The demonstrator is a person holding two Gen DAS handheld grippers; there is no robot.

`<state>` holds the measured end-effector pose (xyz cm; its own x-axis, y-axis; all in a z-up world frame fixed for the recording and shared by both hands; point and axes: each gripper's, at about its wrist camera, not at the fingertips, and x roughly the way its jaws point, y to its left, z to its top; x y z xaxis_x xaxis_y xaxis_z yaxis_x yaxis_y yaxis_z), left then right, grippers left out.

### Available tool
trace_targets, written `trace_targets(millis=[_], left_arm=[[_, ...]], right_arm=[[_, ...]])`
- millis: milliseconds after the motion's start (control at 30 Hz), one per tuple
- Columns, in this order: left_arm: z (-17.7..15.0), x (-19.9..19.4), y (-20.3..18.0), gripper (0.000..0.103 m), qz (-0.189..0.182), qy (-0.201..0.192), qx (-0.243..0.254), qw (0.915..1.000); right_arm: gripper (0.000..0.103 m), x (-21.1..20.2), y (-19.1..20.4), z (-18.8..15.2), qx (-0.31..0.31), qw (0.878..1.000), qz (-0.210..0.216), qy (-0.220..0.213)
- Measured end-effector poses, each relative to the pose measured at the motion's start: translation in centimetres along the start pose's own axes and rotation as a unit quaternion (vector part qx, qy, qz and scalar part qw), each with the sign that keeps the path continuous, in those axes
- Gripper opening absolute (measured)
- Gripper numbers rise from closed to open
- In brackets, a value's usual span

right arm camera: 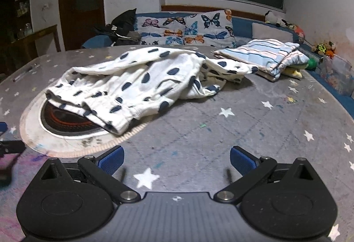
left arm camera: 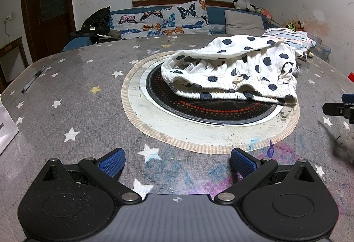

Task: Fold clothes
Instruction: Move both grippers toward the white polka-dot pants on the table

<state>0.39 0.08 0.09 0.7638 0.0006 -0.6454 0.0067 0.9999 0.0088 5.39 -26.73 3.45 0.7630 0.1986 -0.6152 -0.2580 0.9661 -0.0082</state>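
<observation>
Grey cloth with white stars (left arm camera: 73, 133) covers the big table. Both grippers hang low over it, holding nothing. The left gripper (left arm camera: 177, 161) has its fingers spread wide, and so does the right gripper (right arm camera: 176, 160). One spotted white garment (left arm camera: 232, 69) lies crumpled ahead of both. One folded striped pile (right arm camera: 263, 57) sits beyond it, ahead and right of the right gripper.
</observation>
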Motion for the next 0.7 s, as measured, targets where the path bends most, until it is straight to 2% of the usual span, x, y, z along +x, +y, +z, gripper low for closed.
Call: trace_targets(millis=[200,400,600,700], left_arm=[[0.8,0.4,-0.2,0.103,0.008,0.007,-0.011,0.9999],[3.3,1.2,-0.4,0.103,0.01,-0.005,-0.016,0.9998],[6.4,3.3,0.7,0.102,0.021,-0.01,-0.045,0.9987],[7.9,4.4,1.6,0.096,0.01,-0.007,-0.07,0.9975]], right_arm=[[0.101,0.4,1.0,0.8,-0.006,1.0,0.013,0.001],[0.094,1.3,1.7,2.0,-0.003,0.999,0.033,0.005],[0.083,2.8,2.1,3.1,0.004,0.999,0.043,0.013],[0.077,3.6,1.9,3.7,0.018,0.998,0.05,0.018]])
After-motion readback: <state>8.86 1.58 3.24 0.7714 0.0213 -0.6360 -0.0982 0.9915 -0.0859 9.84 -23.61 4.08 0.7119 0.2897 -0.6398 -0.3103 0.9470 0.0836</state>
